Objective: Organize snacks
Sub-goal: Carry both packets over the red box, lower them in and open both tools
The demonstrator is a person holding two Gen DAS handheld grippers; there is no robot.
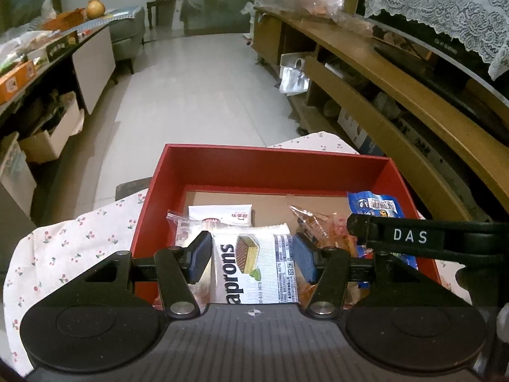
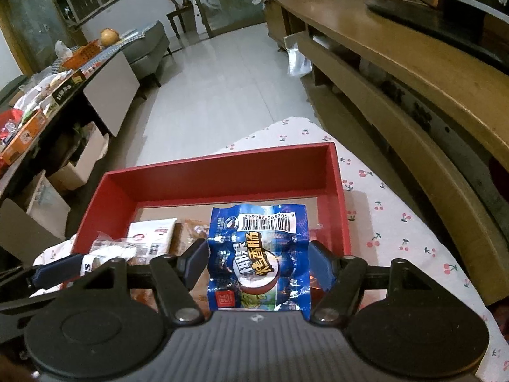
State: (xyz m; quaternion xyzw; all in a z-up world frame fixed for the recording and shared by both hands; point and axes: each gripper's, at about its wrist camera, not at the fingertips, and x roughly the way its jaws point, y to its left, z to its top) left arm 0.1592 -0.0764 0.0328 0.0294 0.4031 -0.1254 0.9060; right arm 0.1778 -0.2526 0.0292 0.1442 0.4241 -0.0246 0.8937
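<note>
**Two packets held over a red snack box**

A tabletop [image 2: 397, 229] under a cherry-print cloth carries an open red box [image 1: 273, 167], the landmark here. Beyond the box lies pale tiled floor; to its right runs a long wooden cabinet [image 2: 397, 63].

The box floor is brown card, bare toward the far wall. Against the near wall lie several packets: a white packet [image 1: 222, 215] at the left, a clear bag [image 1: 183, 226] beside it, and an orange packet [image 1: 318, 226] to the right. They are heaped rather than lined up, so the sorting looks only partly done.

Above the near part of the box, the left gripper [image 1: 253, 256] has its fingers [image 1: 200, 256] closed in on the sides of a white wafer packet [image 1: 251, 264], held flat with its print facing up. Gripping by the edges likely keeps the contents from being crushed.

To its right, also above the near part of the box, the right gripper [image 2: 256, 265] has its fingers [image 2: 321, 265] set about halfway apart and pressed against a blue sausage packet [image 2: 259, 254], whose foil crumples where they meet it. Its barcode end points toward the far wall of the box.

Both grippers tilt down toward the box, which suggests each packet is meant to be laid inside.
</note>
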